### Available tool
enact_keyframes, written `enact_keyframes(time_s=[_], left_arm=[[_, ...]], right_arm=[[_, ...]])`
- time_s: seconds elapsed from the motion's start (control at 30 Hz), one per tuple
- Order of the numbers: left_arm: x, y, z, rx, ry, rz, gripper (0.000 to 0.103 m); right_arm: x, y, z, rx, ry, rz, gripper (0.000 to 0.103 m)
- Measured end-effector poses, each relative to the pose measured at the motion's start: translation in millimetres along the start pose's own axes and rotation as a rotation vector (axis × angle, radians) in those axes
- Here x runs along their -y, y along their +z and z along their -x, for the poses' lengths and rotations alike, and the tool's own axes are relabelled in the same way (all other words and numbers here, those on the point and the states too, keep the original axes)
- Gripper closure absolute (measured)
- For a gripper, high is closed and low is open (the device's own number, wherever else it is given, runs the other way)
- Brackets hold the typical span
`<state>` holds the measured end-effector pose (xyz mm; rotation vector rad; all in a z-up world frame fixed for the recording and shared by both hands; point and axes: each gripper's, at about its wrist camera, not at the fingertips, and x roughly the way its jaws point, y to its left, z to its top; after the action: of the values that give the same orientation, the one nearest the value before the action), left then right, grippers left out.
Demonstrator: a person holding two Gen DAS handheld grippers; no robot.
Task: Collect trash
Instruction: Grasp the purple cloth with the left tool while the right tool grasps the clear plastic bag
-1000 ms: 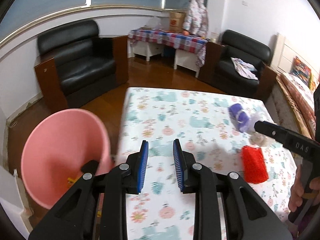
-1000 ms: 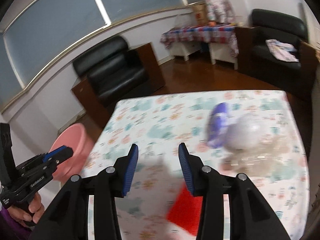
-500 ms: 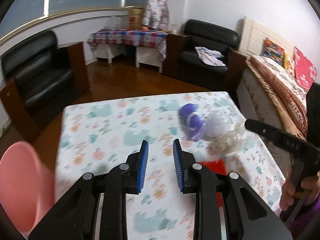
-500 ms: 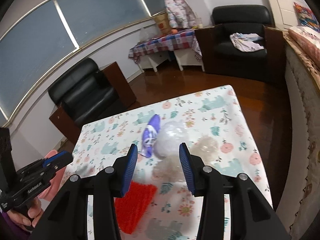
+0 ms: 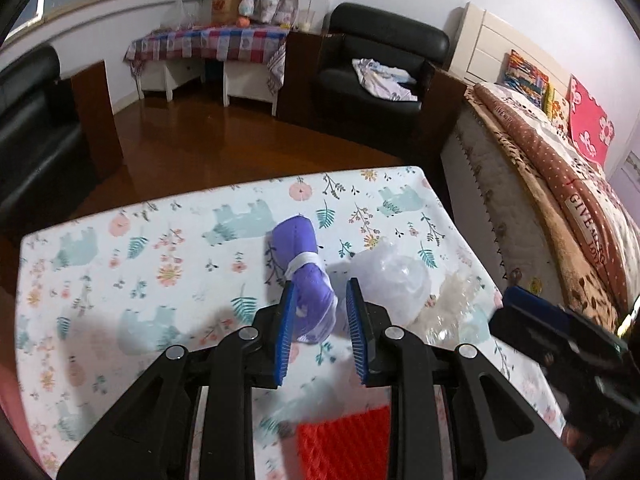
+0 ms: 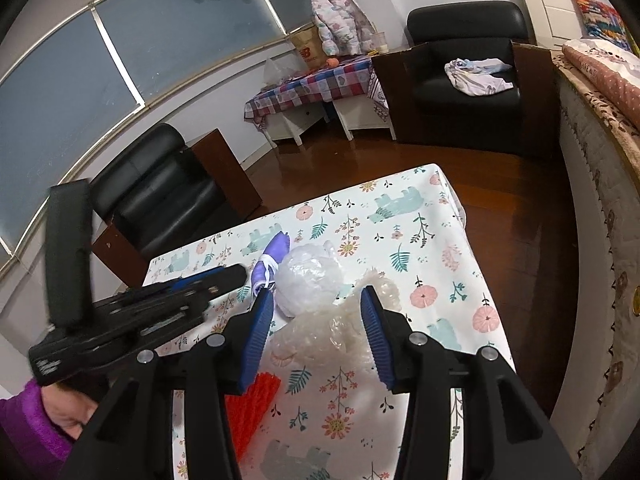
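A purple wrapper with a white band (image 5: 305,268) lies on the flowered tablecloth (image 5: 160,264). My left gripper (image 5: 320,300) is open, its blue pads on either side of the wrapper's near end. A white crumpled plastic ball (image 5: 394,280) and clear crumpled plastic (image 5: 456,308) lie to its right. A red mesh piece (image 5: 344,444) lies under the left gripper. My right gripper (image 6: 318,300) is open above the clear plastic (image 6: 332,332), with the white ball (image 6: 310,280), purple wrapper (image 6: 272,256) and red mesh (image 6: 252,408) nearby.
The pink bin's rim shows at the lower left edge (image 5: 8,400). A bed (image 5: 560,184) stands right of the table. Black armchairs (image 5: 380,64) (image 6: 160,192) and a checked side table (image 5: 208,48) stand beyond on the wooden floor.
Both grippers swung right, away from the pink bin, and moved forward over the trash. The left now straddles the purple wrapper; the right is over the clear plastic.
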<state>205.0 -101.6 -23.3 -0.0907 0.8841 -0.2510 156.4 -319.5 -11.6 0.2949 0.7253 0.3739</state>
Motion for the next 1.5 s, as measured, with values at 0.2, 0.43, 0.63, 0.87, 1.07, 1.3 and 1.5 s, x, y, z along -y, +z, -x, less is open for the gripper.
enact_keyframes(time_s=[0.2,0.43,0.63,0.87,1.07,1.3,1.5], left_arm=[[-5,-1,-19,-0.020,0.019,0.009,0.078],[-10,-9,-11,0.005,0.005,-0.003,0.089],[-4,-11,-5,0.001,0.021,-0.031,0.089],[-3,-12,-10,-0.011,0.030,-0.063,0.089],[-6,-15,-7,0.002,0.005,-0.050,0.092],[-15,-14,22,0.066,0.001,-0.025,0.092],[-25,-20,41,0.085,0.006,0.002,0.092]], right_arm=[[-3,2,-7,-0.013,0.011,0.008,0.057],[-11,7,-18,-0.028,0.029,0.030,0.056],[-18,13,-29,-0.034,0.020,0.051,0.054],[-15,14,-39,-0.058,-0.003,0.056,0.054],[-15,16,-46,-0.073,0.000,0.052,0.054],[-21,23,-55,-0.084,0.000,0.073,0.054],[-18,22,-76,-0.130,-0.061,0.063,0.054]])
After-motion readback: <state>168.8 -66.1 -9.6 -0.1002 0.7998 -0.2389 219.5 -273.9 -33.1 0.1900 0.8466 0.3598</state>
